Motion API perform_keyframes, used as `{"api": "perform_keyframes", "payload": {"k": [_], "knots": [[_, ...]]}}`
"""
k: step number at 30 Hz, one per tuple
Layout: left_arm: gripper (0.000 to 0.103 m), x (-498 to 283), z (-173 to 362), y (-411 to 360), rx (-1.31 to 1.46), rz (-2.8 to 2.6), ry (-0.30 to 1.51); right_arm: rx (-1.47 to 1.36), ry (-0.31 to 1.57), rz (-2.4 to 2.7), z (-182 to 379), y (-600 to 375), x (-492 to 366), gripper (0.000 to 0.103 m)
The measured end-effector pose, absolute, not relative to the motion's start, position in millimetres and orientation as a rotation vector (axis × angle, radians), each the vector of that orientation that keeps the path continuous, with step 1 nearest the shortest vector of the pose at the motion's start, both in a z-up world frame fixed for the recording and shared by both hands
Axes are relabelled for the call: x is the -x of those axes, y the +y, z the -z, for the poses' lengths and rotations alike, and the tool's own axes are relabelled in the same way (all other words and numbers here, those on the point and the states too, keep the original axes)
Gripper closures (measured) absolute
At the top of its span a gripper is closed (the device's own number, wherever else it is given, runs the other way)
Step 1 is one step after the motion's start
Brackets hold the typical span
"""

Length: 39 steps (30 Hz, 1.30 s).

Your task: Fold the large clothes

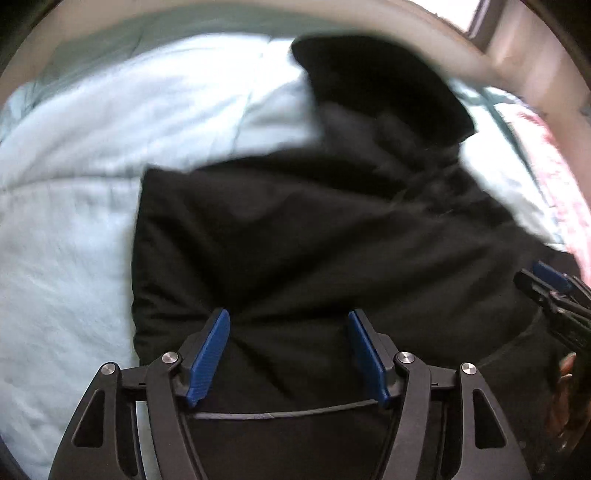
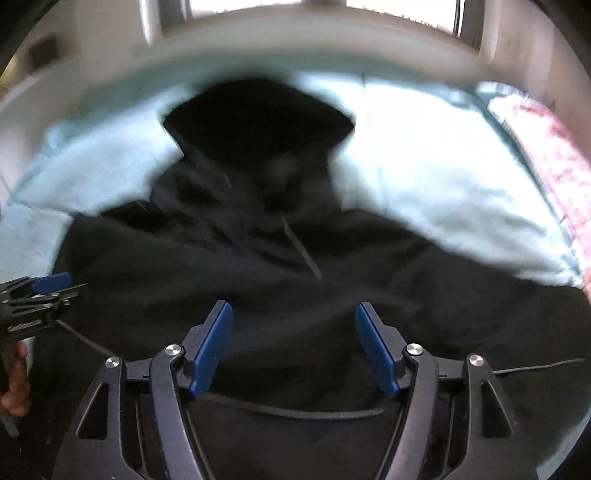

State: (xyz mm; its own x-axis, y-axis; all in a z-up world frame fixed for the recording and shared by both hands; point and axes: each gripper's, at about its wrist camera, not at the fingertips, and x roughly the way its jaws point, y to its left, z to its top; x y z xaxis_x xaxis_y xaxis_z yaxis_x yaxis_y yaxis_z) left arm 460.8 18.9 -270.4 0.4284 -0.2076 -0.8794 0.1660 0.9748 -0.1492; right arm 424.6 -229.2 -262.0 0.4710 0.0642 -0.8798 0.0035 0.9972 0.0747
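A black hoodie point(image 1: 295, 229) lies spread on a pale blue bed cover point(image 1: 74, 184), its hood point(image 1: 376, 85) at the far end. My left gripper point(image 1: 288, 315) hangs open just over the hoodie's near part, its blue pads apart with wrinkled black cloth below them. At the right edge of this view my right gripper point(image 1: 550, 280) shows. In the right wrist view the hoodie point(image 2: 258, 258) fills the middle, with its hood point(image 2: 258, 122) and a drawstring point(image 2: 303, 254). My right gripper point(image 2: 293, 306) stands open above the cloth. At the left edge is the left gripper point(image 2: 48, 284). Both views are blurred.
The bed cover point(image 2: 424, 177) surrounds the garment on the left, far and right sides. A pink patterned fabric point(image 2: 546, 155) lies along the right edge of the bed. A bright window point(image 2: 399, 7) sits beyond. A hand point(image 2: 14, 387) holds the left gripper's handle.
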Motion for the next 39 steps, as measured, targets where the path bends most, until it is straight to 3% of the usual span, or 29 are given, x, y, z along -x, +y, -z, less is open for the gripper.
{"api": "perform_keyframes", "payload": {"k": [3, 6, 13, 17, 20, 23, 28, 33, 39], "knots": [[0.035, -456.3, 275.3, 22.5, 0.047, 0.247, 1.079, -0.123, 1.146, -0.045, 313.5, -240.5, -428.8, 0.03], [0.035, -456.1, 272.8, 16.0, -0.002, 0.224, 1.082, -0.109, 1.114, -0.045, 313.2, -243.6, -421.5, 0.029], [0.035, -398.6, 221.5, 19.4, -0.035, 0.331, 1.059, -0.136, 1.04, -0.116, 255.2, -258.4, -362.7, 0.029], [0.035, -366.2, 209.6, 22.1, 0.007, 0.374, 1.16, -0.061, 0.982, -0.126, 225.7, -253.9, -321.4, 0.029], [0.035, -362.8, 222.9, 21.1, -0.026, 0.283, 1.123, -0.049, 1.014, -0.079, 243.3, -261.6, -318.2, 0.029], [0.035, -383.4, 271.2, 22.1, 0.053, 0.233, 1.199, -0.101, 1.127, -0.082, 297.0, -270.7, -333.6, 0.029], [0.033, -386.9, 276.2, 12.0, 0.011, 0.183, 1.179, -0.061, 1.054, -0.061, 304.1, -265.6, -321.5, 0.028], [0.033, -370.8, 244.4, -6.8, -0.057, 0.197, 1.148, -0.089, 1.058, -0.064, 295.8, -270.8, -311.7, 0.028], [0.033, -317.7, 153.3, -86.1, -0.148, 0.419, 1.008, -0.289, 0.99, -0.099, 248.2, -328.0, -256.1, 0.027]]}}
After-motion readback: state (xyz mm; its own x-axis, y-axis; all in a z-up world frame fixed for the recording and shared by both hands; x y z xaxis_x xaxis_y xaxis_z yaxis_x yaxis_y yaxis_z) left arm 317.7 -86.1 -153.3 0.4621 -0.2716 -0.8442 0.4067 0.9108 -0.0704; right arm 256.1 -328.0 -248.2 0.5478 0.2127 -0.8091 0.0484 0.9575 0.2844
